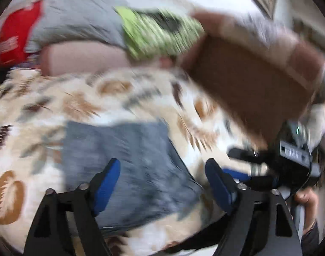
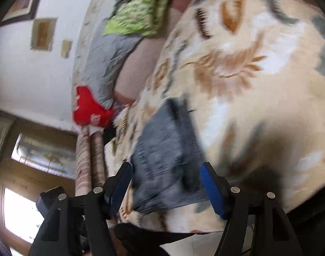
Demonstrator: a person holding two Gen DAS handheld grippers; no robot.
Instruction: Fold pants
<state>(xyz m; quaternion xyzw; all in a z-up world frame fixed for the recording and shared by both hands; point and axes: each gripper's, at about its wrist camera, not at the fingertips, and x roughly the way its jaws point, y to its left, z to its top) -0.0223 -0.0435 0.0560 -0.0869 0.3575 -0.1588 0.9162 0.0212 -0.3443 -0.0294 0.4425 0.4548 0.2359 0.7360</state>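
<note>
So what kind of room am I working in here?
Most likely a bedroom: the pants lie on a leaf-print blanket spread like a bed cover, pillows are piled behind it, and framed pictures hang on the wall.

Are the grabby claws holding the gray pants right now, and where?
No. Both the left gripper and right gripper are open and empty. The folded pants lie loose on the leaf-print blanket.

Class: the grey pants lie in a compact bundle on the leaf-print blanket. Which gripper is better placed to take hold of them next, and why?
Probably the right gripper: its open blue pads already sit either side of the pants' near edge. The left gripper, also open, frames them from farther back.
</note>
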